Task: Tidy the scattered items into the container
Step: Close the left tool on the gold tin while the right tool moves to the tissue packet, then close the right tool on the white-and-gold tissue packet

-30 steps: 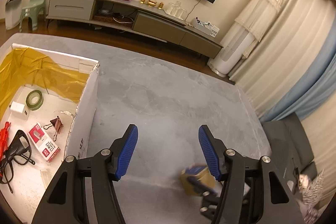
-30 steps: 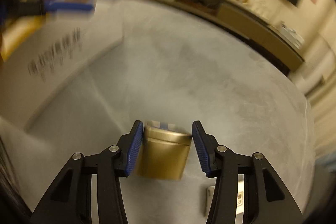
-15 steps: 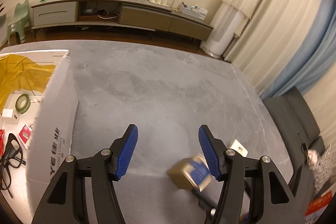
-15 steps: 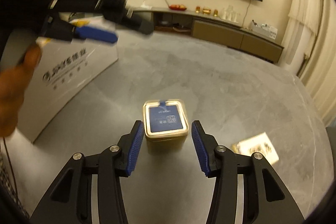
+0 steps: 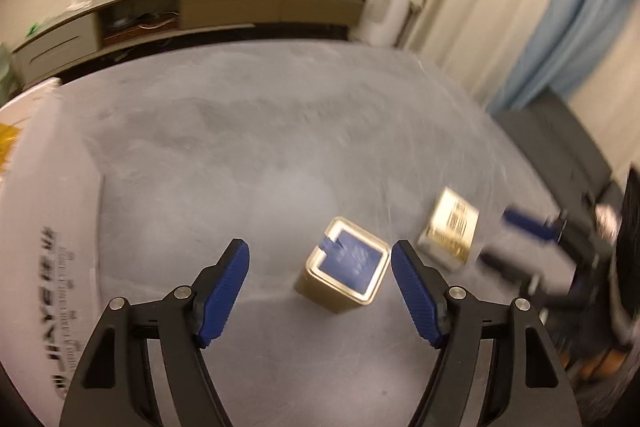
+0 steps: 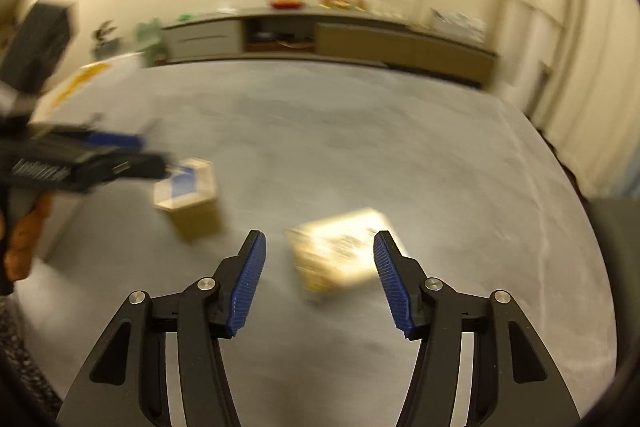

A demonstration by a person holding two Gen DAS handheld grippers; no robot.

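left tongs [image 5: 320,267] open, now framing gold tin [image 5: 343,277] | right tongs [image 6: 318,267] released tin, open over packet [image 6: 340,255]

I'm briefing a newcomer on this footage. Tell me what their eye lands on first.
First, the gold tin with a blue lid, standing upright on the grey table between the open blue fingers of the left hand-held gripper. Next, the flat pale packet lying ahead of the open right hand-held gripper. The white box sits at the table's left edge.
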